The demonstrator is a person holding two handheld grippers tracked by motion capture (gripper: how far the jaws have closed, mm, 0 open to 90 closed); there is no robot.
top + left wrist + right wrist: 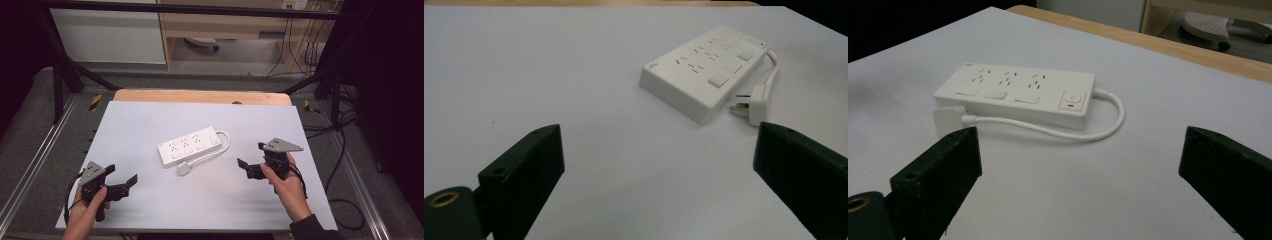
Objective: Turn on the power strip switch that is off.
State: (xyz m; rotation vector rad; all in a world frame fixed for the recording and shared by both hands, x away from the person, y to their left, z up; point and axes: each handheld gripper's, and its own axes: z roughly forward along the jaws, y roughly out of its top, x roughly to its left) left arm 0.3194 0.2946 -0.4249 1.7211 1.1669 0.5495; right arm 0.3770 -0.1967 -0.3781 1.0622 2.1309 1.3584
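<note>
White board covers the table (150, 120), with a strip of bare wood along its far edge. Nearest the person, the left gripper (124, 184) sits at the near left, its jaws spread wide with nothing between them. Opposite it, the right gripper (250, 161) hangs at the near right, its jaws equally wide and empty. Farther in, between both and apart from each, lies a white power strip (190, 145), its cable (223, 145) looping round to the plug (184, 168) just beside its near edge.
</note>
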